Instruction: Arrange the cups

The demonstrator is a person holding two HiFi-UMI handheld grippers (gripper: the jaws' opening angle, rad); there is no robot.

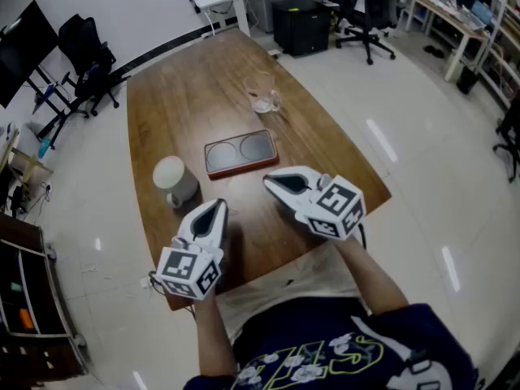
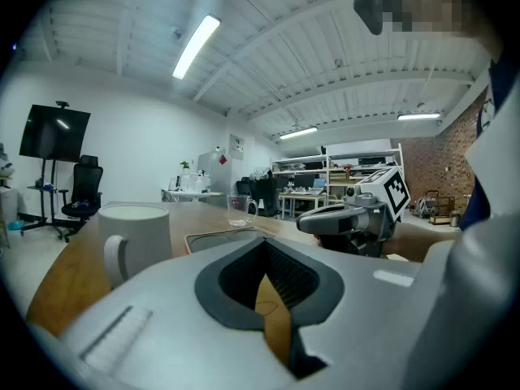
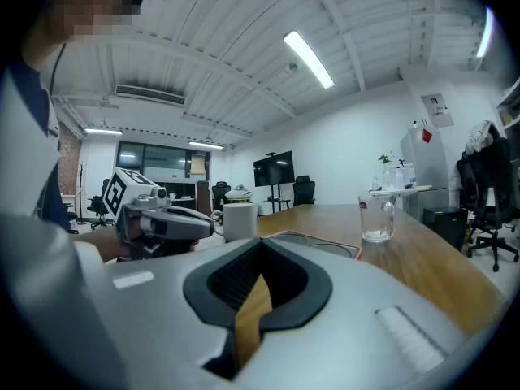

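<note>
On the wooden table (image 1: 187,96) a white mug (image 1: 173,179) stands at the left, with its handle toward me. A dark tray (image 1: 240,153) with two round recesses lies in the middle. A clear glass mug (image 1: 262,93) stands farther back. My left gripper (image 1: 218,205) hovers just right of the white mug, shut and empty. My right gripper (image 1: 268,182) is near the tray's front right corner, also shut and empty. The left gripper view shows the white mug (image 2: 134,238), the glass mug (image 2: 238,210) and the right gripper (image 2: 349,218). In the right gripper view are the glass mug (image 3: 376,218), the white mug (image 3: 240,220) and the left gripper (image 3: 158,218).
The table's near edge runs right under my hands. A black cabinet (image 1: 301,24) and an office chair (image 1: 366,15) stand past the far end. Another chair (image 1: 85,55) and a monitor stand are at the far left, with shelving (image 1: 28,299) at the near left.
</note>
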